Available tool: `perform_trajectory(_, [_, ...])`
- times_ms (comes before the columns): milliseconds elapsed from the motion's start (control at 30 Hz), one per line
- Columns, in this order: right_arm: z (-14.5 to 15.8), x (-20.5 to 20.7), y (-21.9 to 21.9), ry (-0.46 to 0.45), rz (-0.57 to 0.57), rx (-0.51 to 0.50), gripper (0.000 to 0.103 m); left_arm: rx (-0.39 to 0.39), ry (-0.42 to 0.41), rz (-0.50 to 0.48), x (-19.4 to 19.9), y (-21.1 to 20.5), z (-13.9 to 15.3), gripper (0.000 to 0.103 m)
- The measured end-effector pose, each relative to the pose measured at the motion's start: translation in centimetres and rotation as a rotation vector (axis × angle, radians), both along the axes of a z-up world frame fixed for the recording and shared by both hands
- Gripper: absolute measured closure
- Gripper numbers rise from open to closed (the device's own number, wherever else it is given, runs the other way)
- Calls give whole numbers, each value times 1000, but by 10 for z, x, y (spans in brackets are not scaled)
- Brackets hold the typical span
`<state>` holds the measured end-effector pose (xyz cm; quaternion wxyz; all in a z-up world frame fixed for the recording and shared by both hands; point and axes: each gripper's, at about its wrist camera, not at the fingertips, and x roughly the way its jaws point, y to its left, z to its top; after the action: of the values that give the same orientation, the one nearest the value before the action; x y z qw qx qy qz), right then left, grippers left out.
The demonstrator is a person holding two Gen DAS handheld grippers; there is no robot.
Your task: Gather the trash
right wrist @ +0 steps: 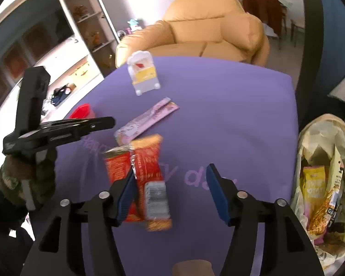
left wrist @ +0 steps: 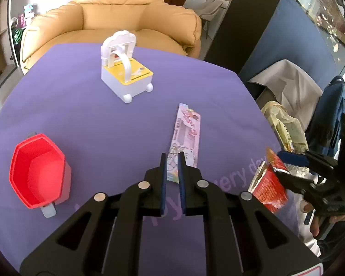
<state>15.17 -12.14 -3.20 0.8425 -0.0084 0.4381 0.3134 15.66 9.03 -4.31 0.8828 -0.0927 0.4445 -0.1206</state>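
While the right gripper [right wrist: 171, 185] is spreading its fingers wide around the red wrapper [right wrist: 147, 172], the wrapper is looking blurry and seems loose between them. The left gripper [left wrist: 172, 172] is holding its fingers nearly closed over the pink wrapper [left wrist: 186, 135] on the purple worktop [left wrist: 92, 115]. The red wrapper could be falling short of the trash bag [right wrist: 322, 184] because nothing is squeezing it.

The purple tablecloth [left wrist: 99, 119] carries pale lilac lettering, partly covered: "ery da" reads in the left wrist view, and "Happ" and "y da" in the right wrist view. Print on the long pink wrapper [left wrist: 186, 135] and the red-orange wrapper [right wrist: 147, 165] is too blurred to read.
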Motion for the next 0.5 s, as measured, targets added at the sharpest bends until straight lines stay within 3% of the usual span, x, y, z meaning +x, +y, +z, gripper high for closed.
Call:
perform_trajectory(100, [3, -7, 6, -48, 0, -65, 45, -9, -9, 19, 1, 8, 2, 83])
perform_trajectory(200, [-1, -8, 10, 4, 1, -76, 45, -16, -12, 36, 2, 16, 5, 79])
perform_trajectory(267, [-7, -9, 16, 8, -44, -152, 45, -18, -15, 49, 1, 21, 7, 77])
perform_trajectory(367, [-12, -15, 17, 10, -26, -127, 45, -26, -14, 62, -1, 27, 6, 74])
perform_trajectory(500, [-28, -25, 18, -27, -65, -185, 45, -36, -8, 63, -4, 31, 4, 71])
